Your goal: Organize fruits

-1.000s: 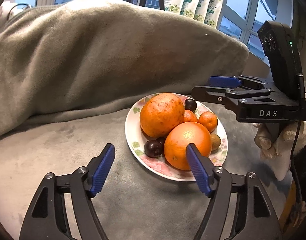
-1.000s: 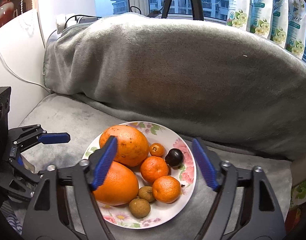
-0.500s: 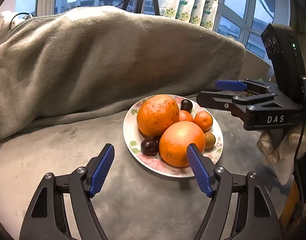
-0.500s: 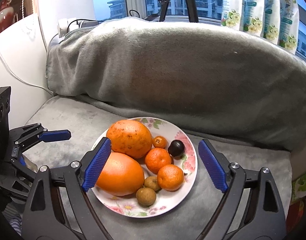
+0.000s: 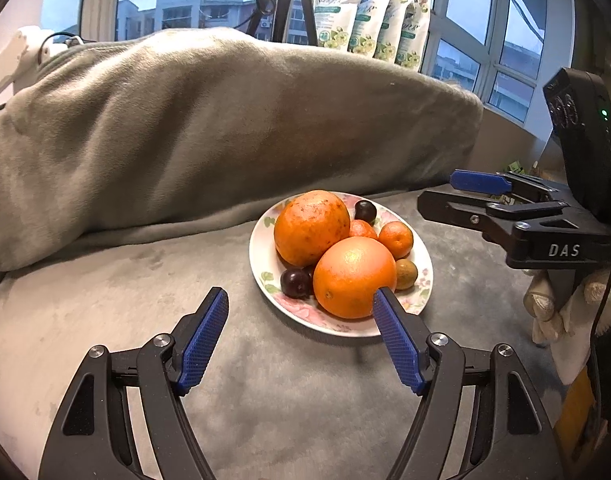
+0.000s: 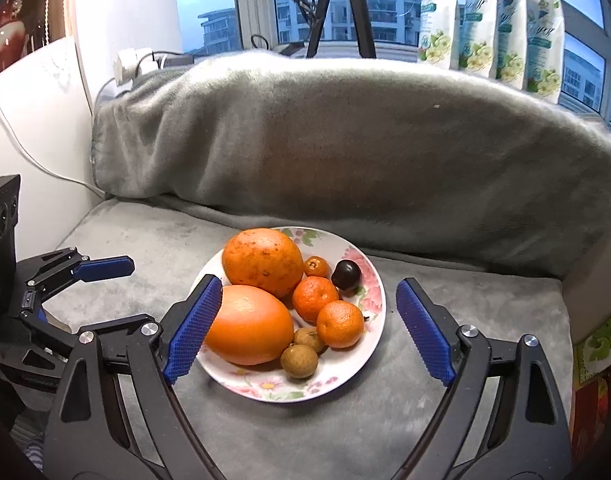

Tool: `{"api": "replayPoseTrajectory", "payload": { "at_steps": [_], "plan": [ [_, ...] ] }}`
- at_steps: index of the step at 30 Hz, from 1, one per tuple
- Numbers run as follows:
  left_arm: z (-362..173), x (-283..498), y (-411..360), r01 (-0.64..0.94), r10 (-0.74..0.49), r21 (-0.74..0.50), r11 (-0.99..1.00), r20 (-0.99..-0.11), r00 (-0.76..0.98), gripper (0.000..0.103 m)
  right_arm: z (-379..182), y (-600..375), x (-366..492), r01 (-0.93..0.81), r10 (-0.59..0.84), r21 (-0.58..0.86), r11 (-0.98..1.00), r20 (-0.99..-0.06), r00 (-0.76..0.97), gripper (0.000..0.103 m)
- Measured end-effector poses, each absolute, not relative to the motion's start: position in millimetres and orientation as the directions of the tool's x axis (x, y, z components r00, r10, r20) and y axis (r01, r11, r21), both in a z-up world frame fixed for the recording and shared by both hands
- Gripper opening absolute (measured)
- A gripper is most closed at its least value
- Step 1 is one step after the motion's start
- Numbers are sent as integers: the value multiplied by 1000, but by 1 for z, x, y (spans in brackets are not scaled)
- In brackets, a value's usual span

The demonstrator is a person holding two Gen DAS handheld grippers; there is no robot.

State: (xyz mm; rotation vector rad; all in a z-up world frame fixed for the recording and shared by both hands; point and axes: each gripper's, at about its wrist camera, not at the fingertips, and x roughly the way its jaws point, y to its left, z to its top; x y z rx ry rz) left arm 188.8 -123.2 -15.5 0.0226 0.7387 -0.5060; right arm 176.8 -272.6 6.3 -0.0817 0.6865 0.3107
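plate: a round white china plate with a pink flower pattern lies on a grey plush cover, in front of a bulky grey fleece blanket
fruit: two large oranges, the speckled one behind the smooth one, touching; three small mandarins, two brown longan-like fruits and a dark plum lie beside them; a second dark plum shows from the left wrist view
left gripper: black frame, blue ribbed pads spread wide with nothing between them; the plate lies just ahead, toward its right pad
right gripper: jaws have just been opening and stand wide apart, gripping nothing; the plate lies beyond the fingertips, between the two pads as seen, the smooth orange next to the left pad
hand: a pale-gloved hand holds the right gripper's handle
window sill: four white flower-printed pouches stand in a row
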Motion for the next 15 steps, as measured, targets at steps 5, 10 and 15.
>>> {"api": "replayPoseTrajectory", "payload": {
  "at_steps": [5,10,15],
  "plan": [
    [-6,176,-115,435,-429,-157,886,-631,646,75,16,-267,155,-295,235,1,955,-608,759,91],
    [1,160,-105,416,-417,-154,896,-615,670,75,25,-265,131,-262,209,-10,965,-577,790,91],
    [9,141,-92,382,-393,-152,912,-595,701,81,30,-263,108,-206,156,-27,978,-562,812,92]
  ]
}}
